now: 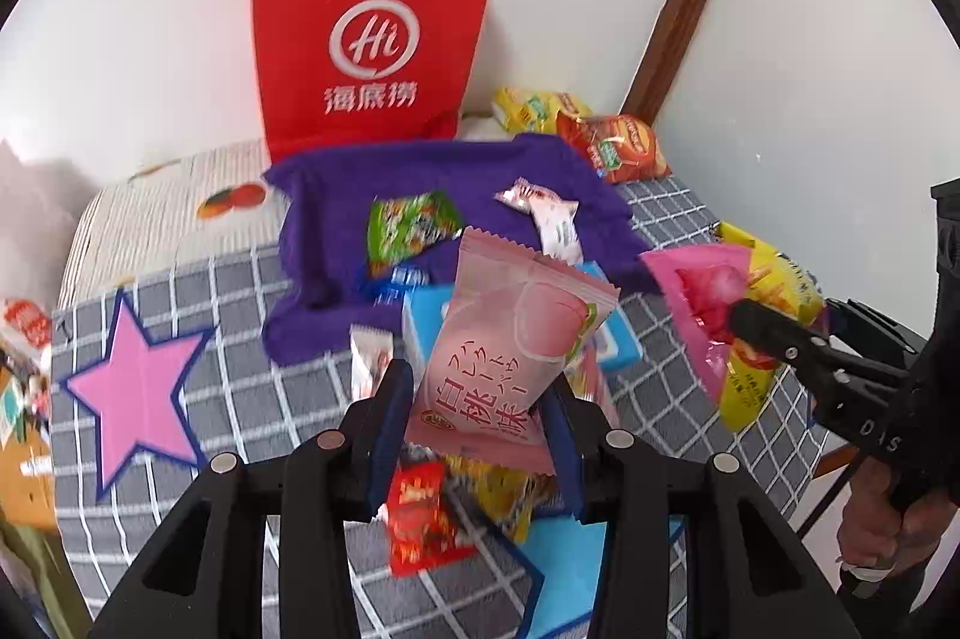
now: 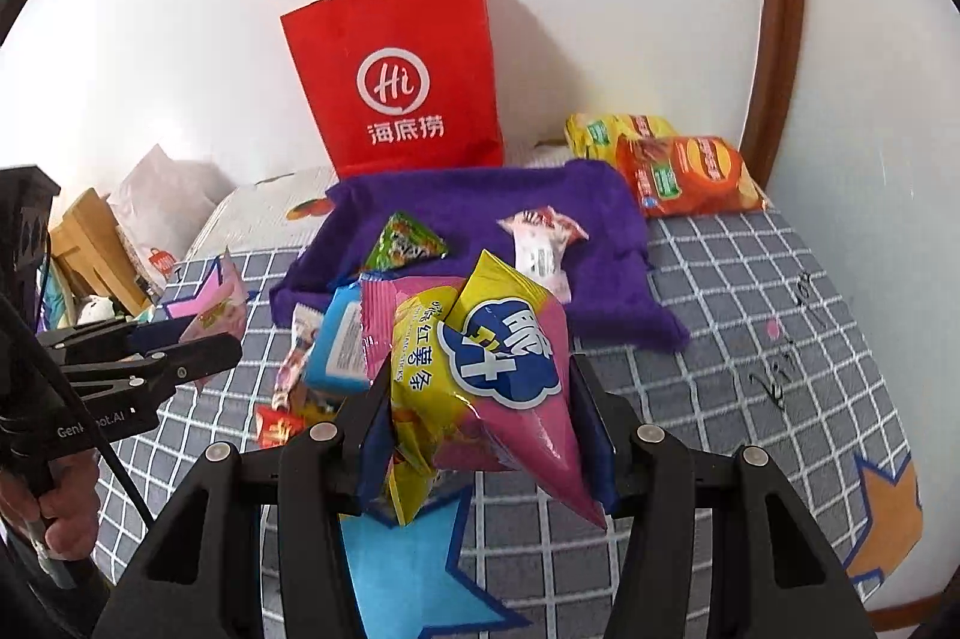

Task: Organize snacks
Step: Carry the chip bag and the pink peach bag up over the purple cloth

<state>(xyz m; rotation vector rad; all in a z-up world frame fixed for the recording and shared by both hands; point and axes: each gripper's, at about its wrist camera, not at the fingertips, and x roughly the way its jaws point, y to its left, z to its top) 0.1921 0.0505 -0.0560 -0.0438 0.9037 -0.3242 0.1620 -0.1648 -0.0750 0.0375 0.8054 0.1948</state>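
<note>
Gripping: left gripper (image 1: 480,399) pink peach packet (image 1: 510,339), right gripper (image 2: 486,423) yellow-pink snack bag (image 2: 480,369).

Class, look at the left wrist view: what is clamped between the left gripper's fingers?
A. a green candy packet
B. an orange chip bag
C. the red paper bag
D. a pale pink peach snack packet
D: the left gripper is shut on the pale pink peach snack packet, lifted above the checked cloth.

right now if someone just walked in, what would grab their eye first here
Probably the bright red paper bag standing against the white wall at the back of the bed. Next, the two lifted packets up front: a pale pink peach packet clamped in the left gripper, and a yellow and pink snack bag in the right gripper. Loose snacks lie on the purple cloth between.
</note>
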